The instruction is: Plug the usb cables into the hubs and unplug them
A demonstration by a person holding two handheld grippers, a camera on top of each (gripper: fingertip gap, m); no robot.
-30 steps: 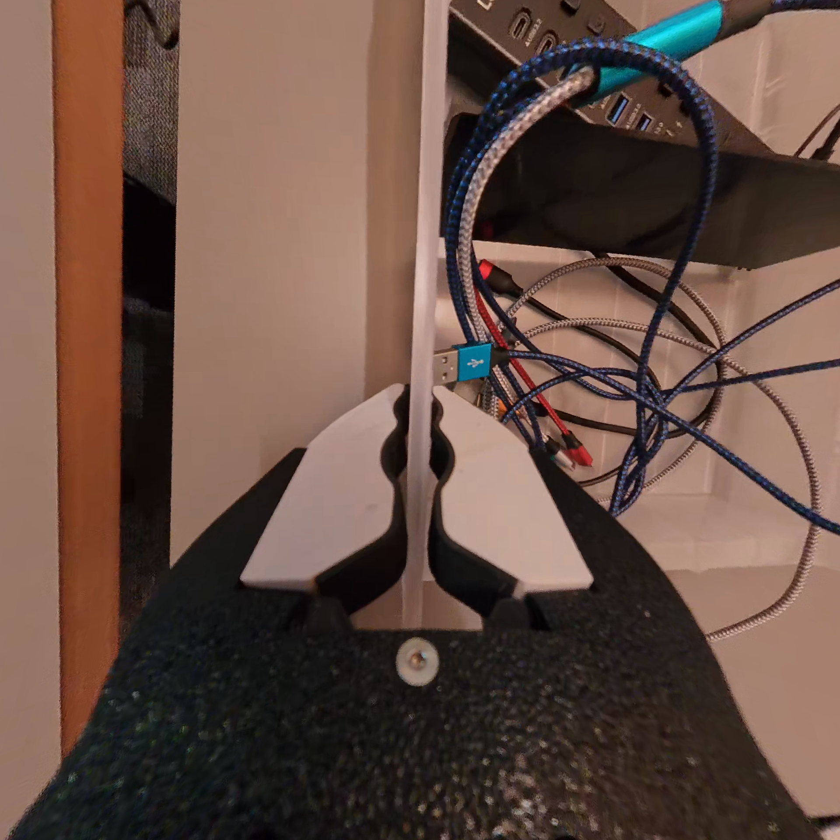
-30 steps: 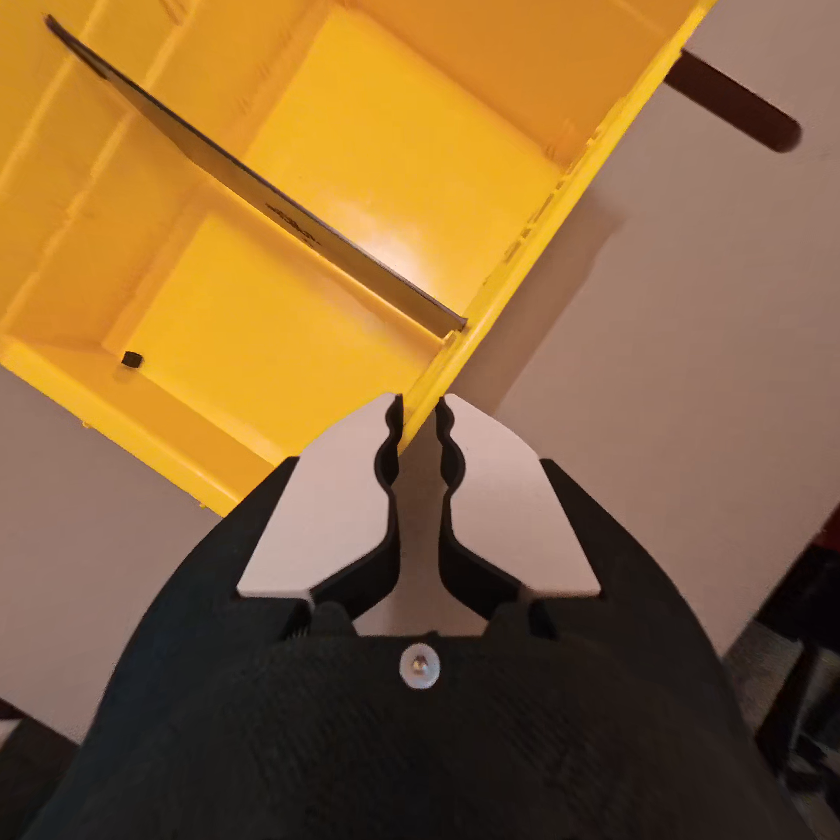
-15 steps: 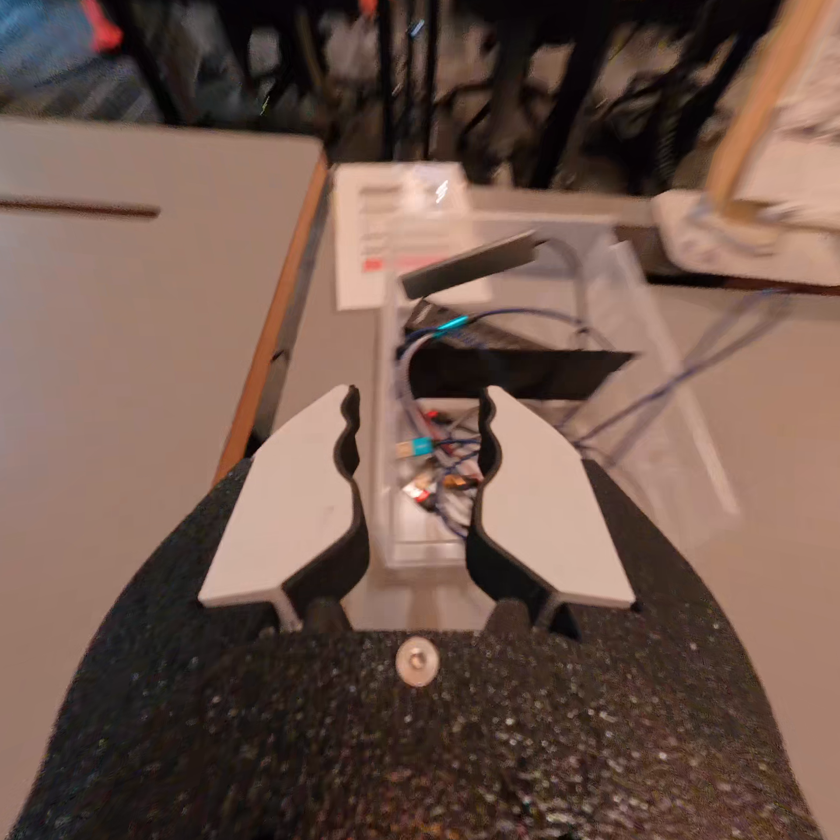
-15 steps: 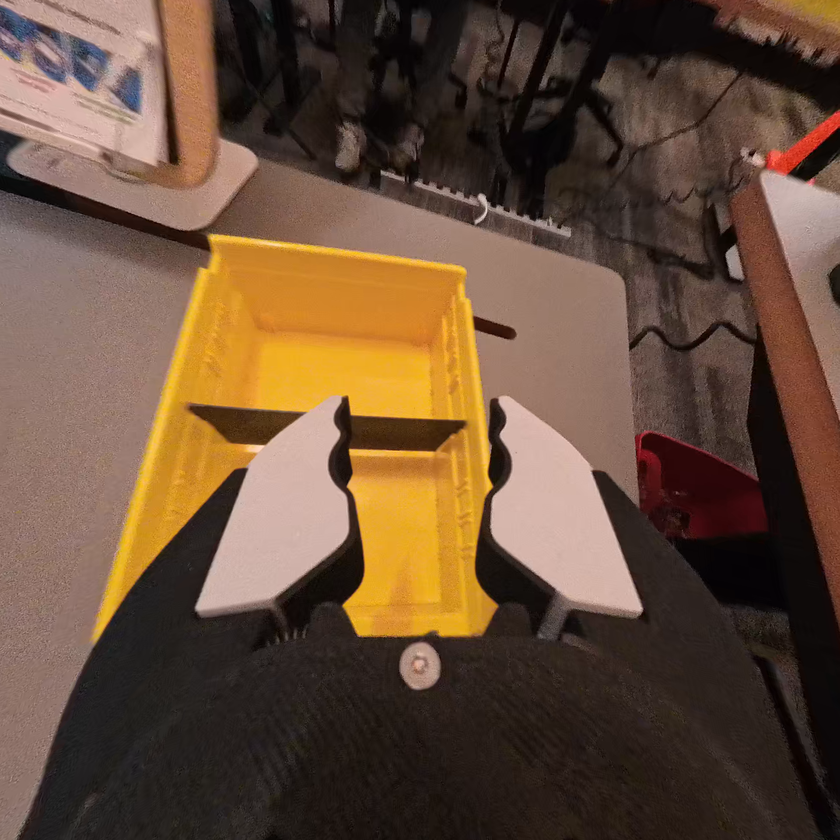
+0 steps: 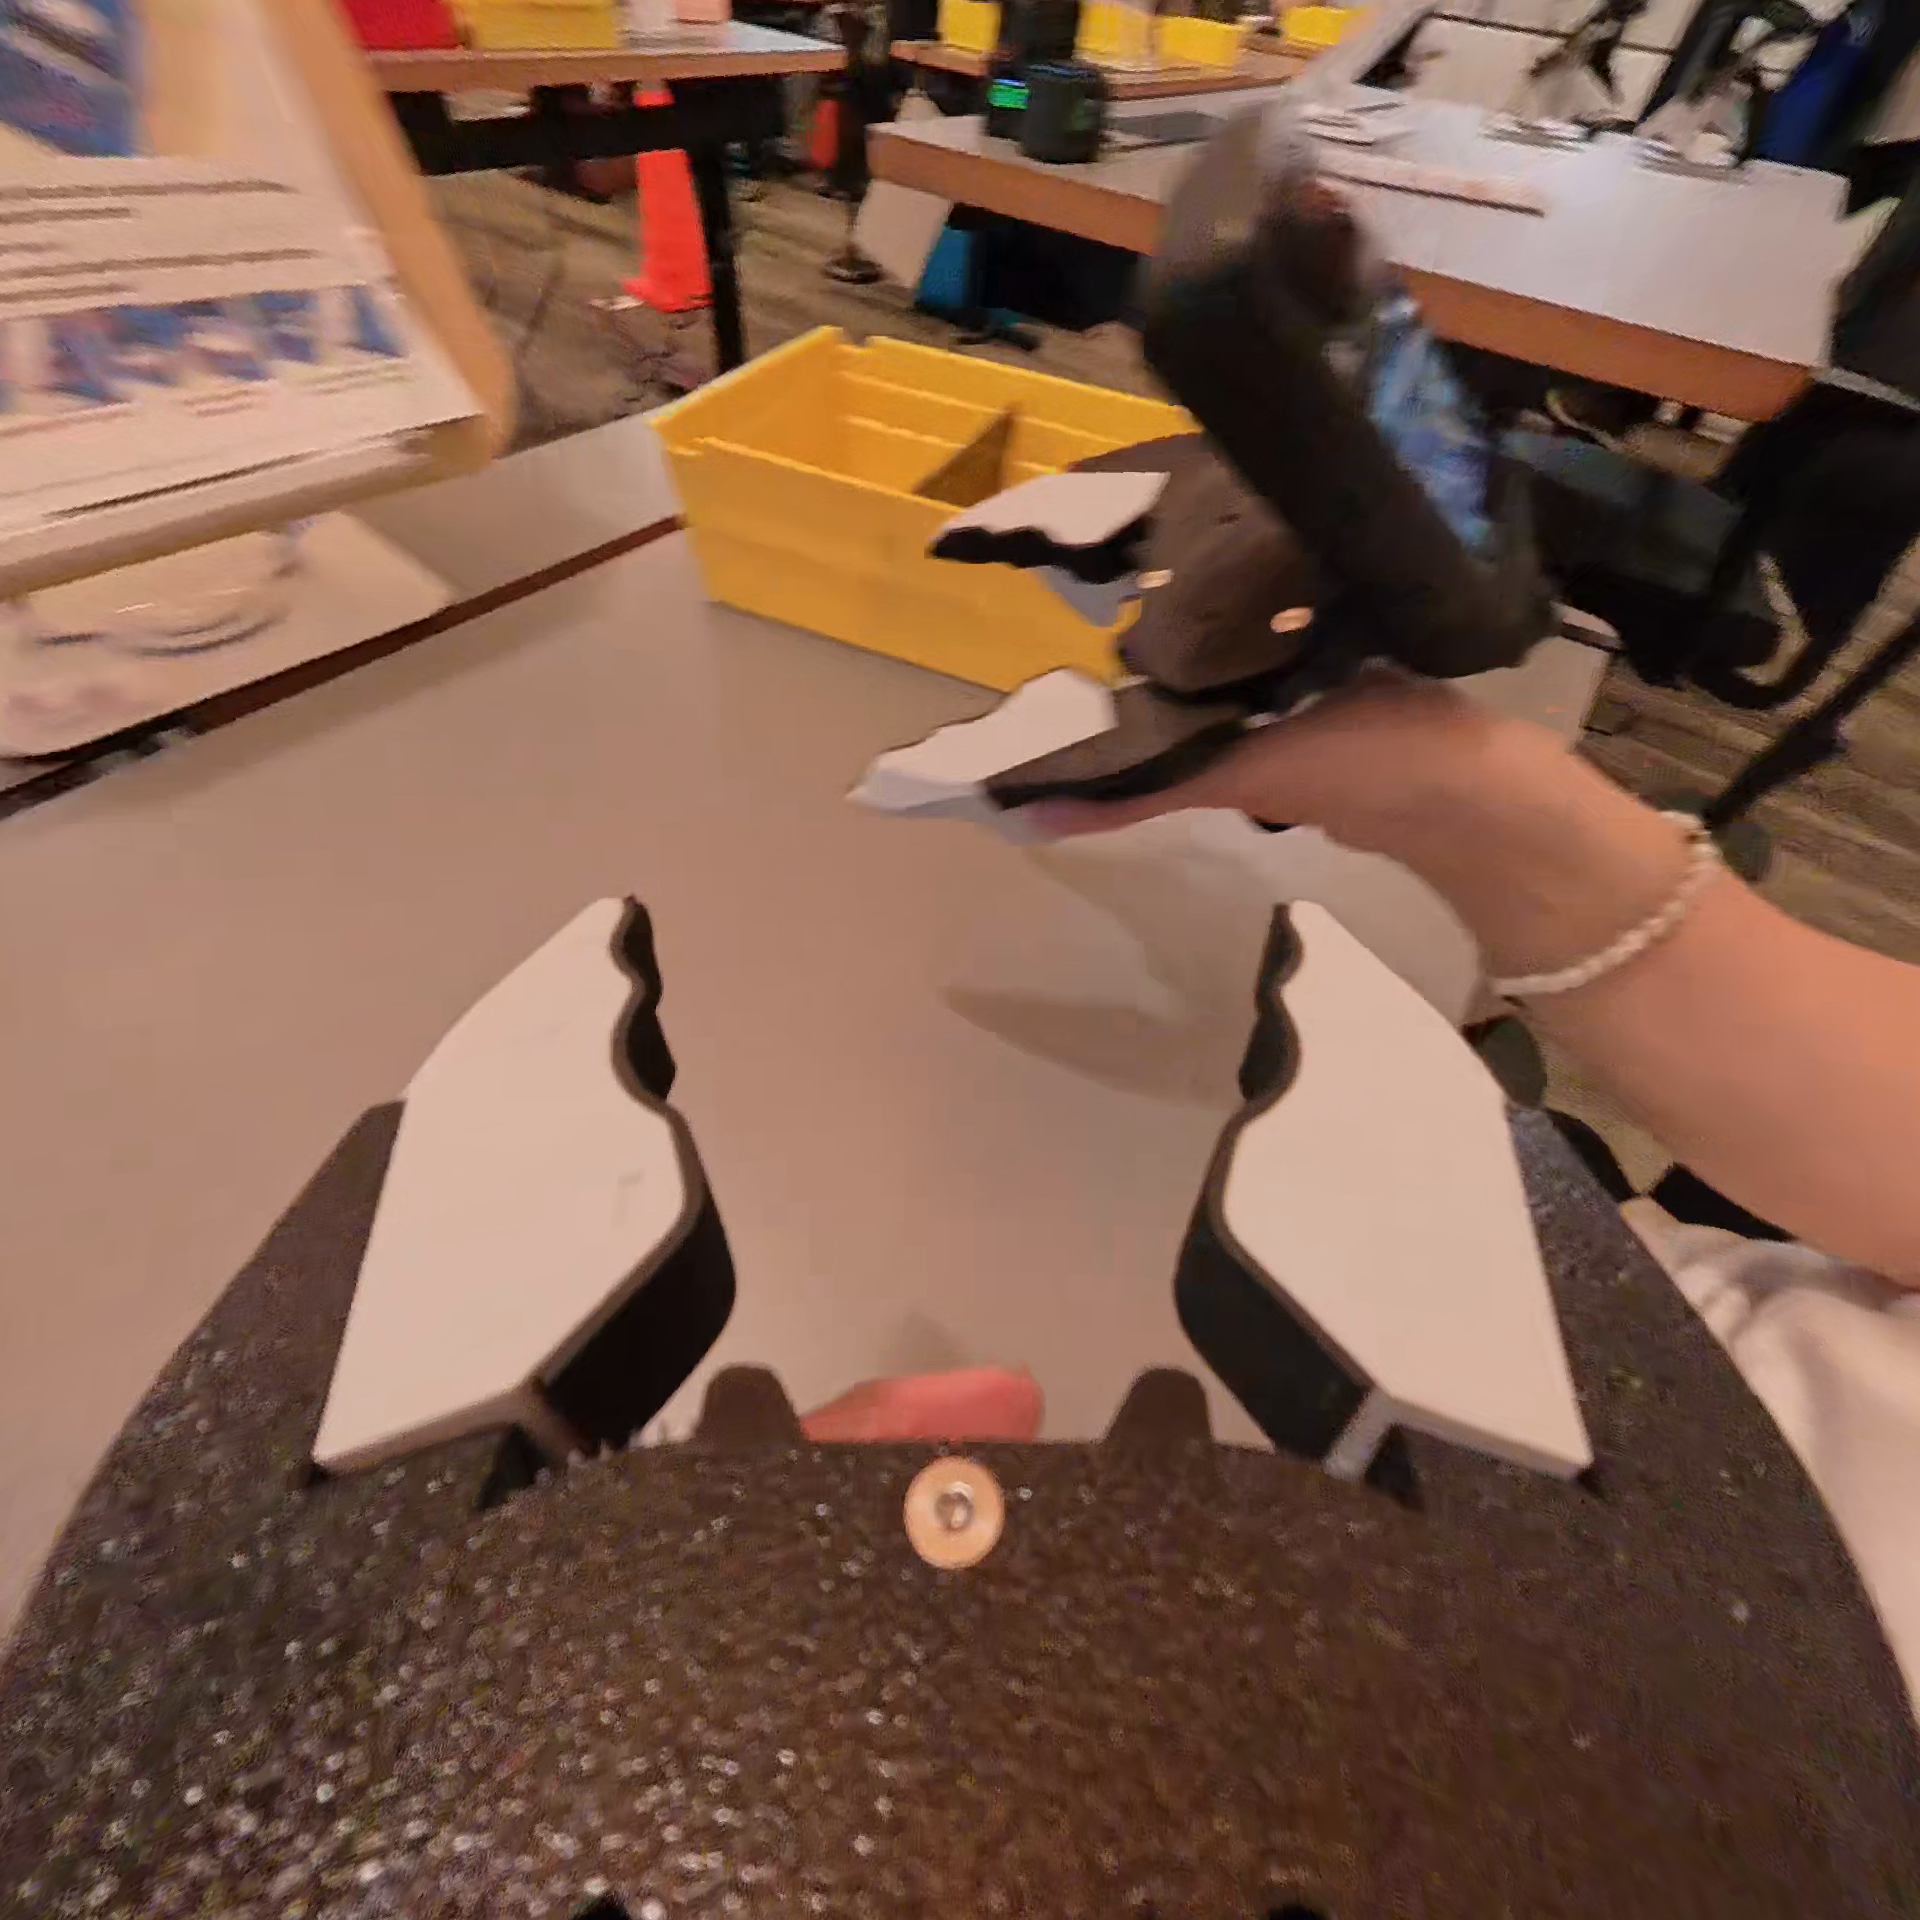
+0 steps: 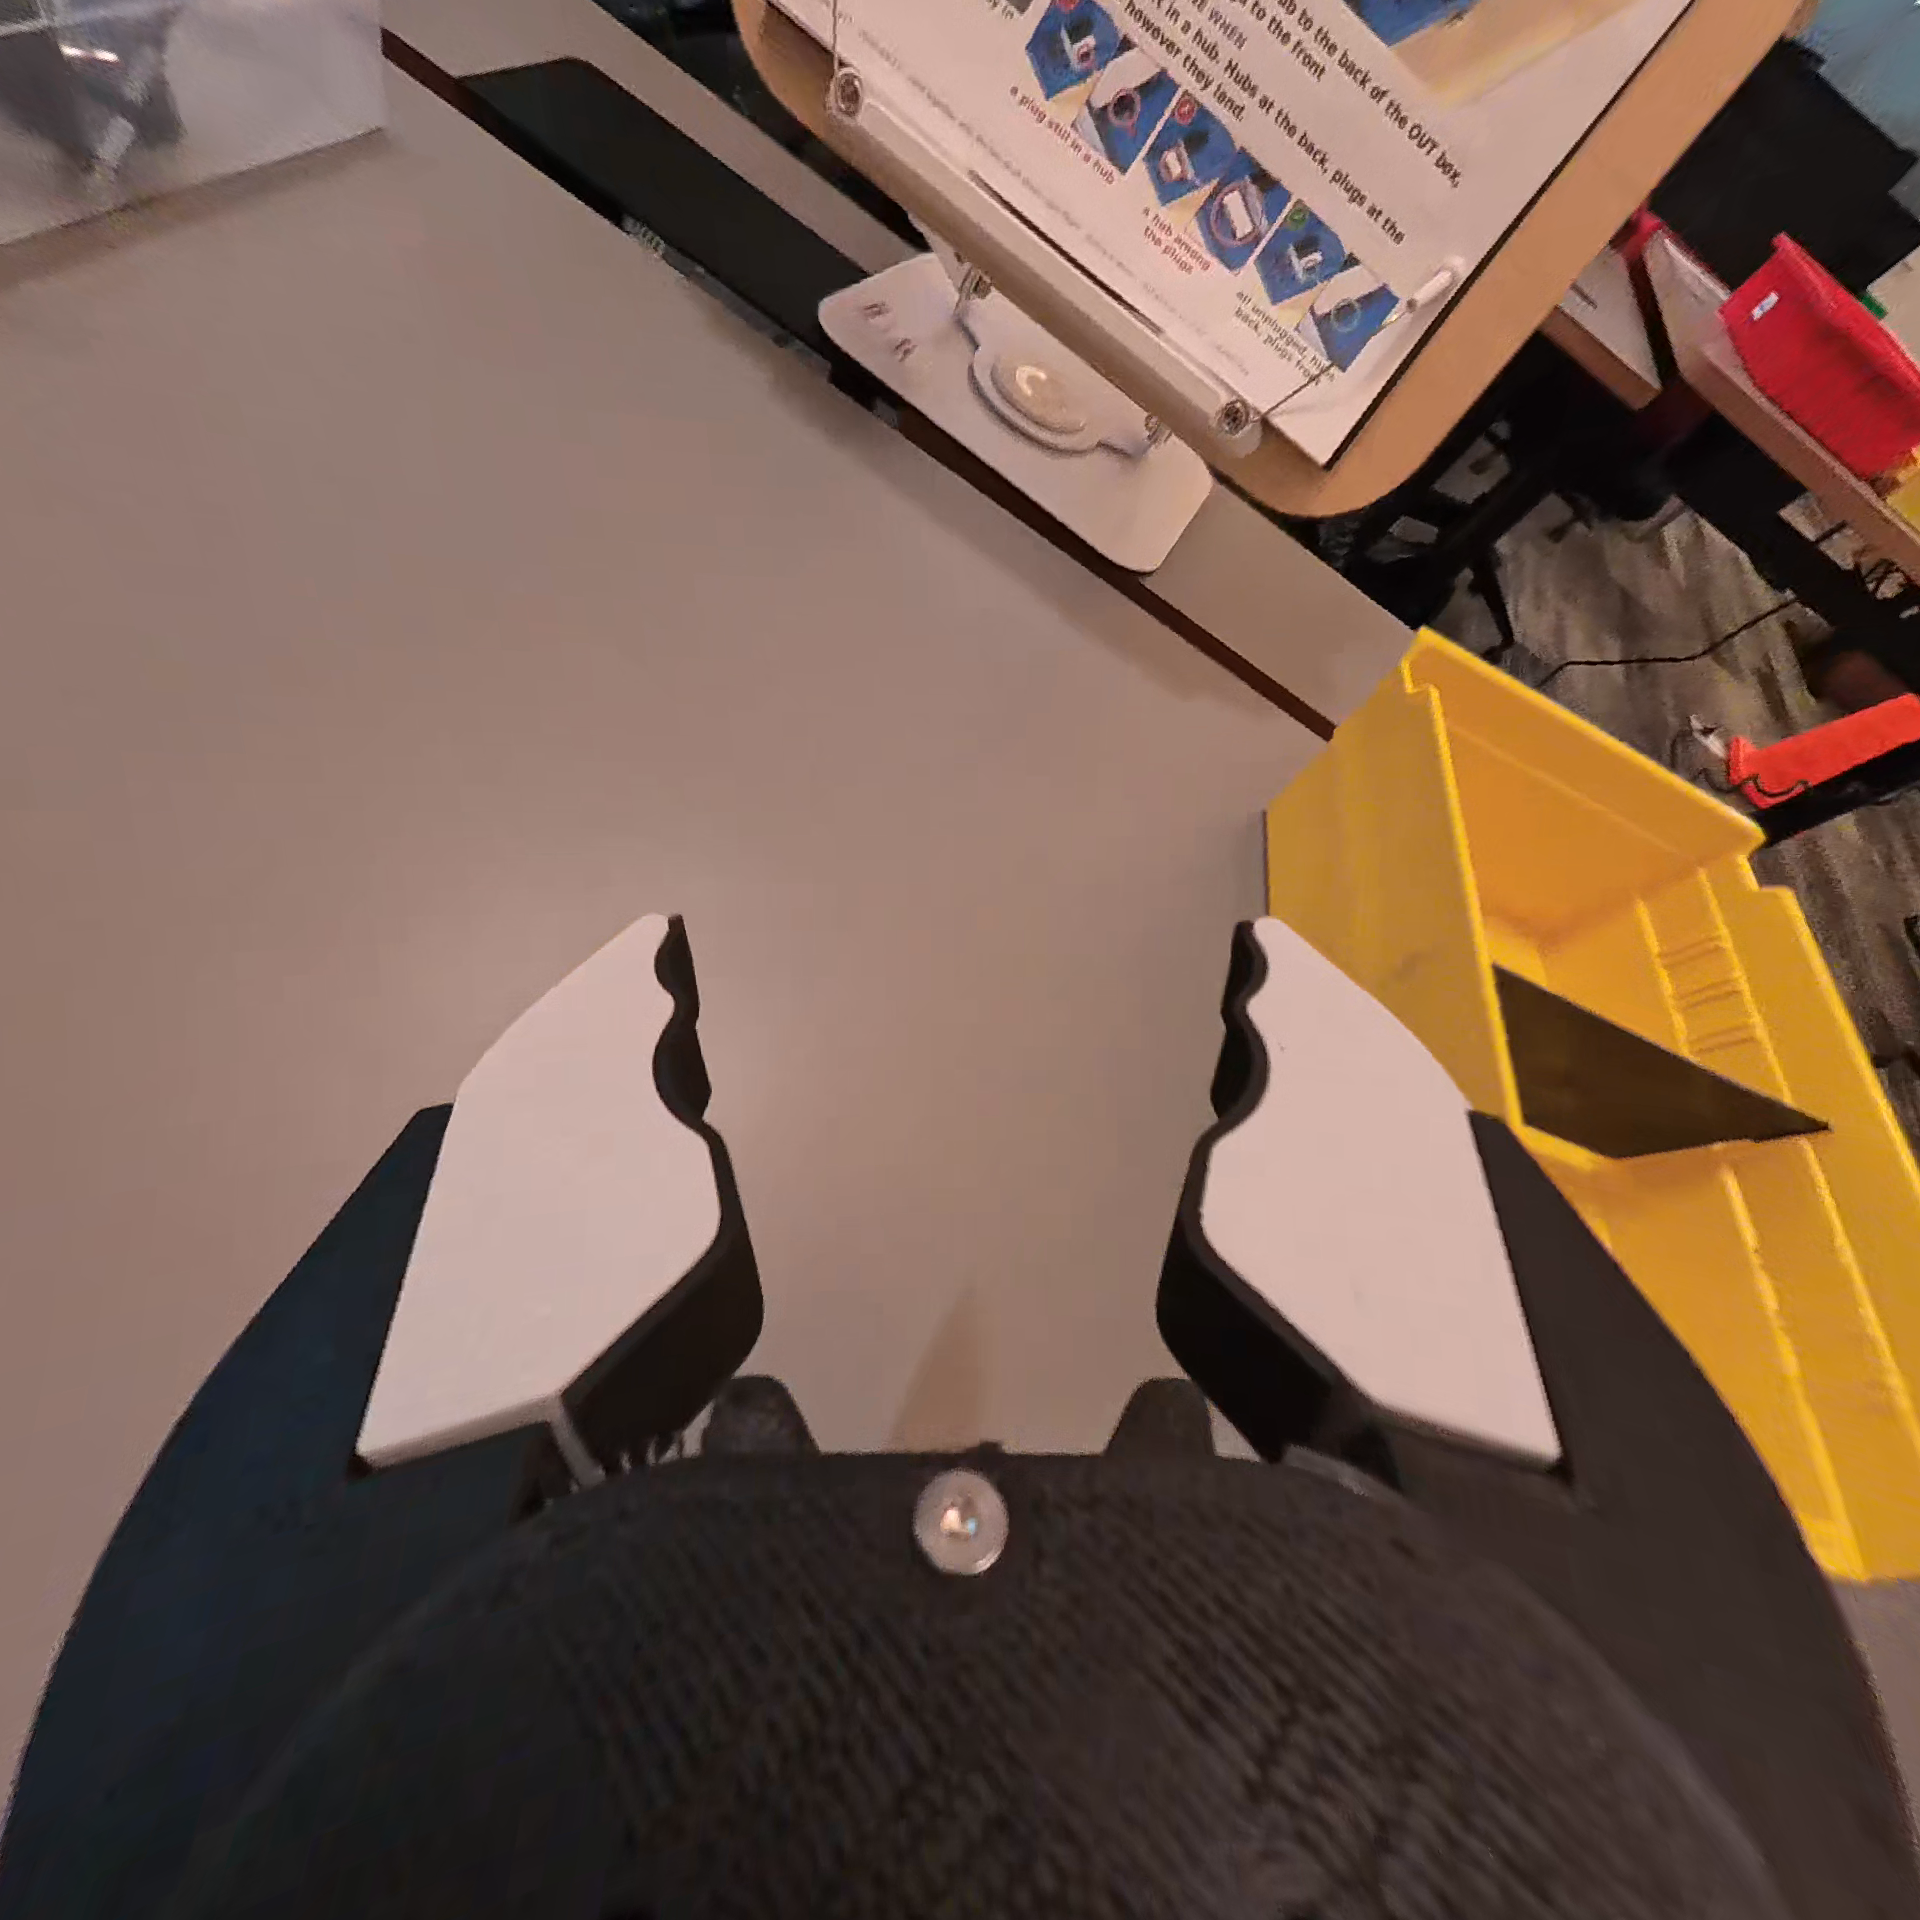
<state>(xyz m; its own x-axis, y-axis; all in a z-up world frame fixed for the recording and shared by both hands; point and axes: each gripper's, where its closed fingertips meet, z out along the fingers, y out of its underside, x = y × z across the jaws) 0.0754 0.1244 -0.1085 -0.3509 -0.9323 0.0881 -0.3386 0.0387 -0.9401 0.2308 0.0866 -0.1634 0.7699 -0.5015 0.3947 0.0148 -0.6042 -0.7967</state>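
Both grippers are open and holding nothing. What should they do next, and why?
Probably swing the left gripper back toward the clear box at the table's far left corner. Both it and the right gripper hang open over bare table, and the yellow bin looks empty.

Grey table with a bin and a sign stand

A yellow bin (image 6: pixel 1621 1195) with a dark divider (image 6: pixel 1621 1101) sits at the table's (image 6: pixel 623 623) right edge; an instruction board (image 6: pixel 1226 177) on a white stand (image 6: pixel 1039 405) lies far, an orange cone (image 5: pixel 670 229) beyond.
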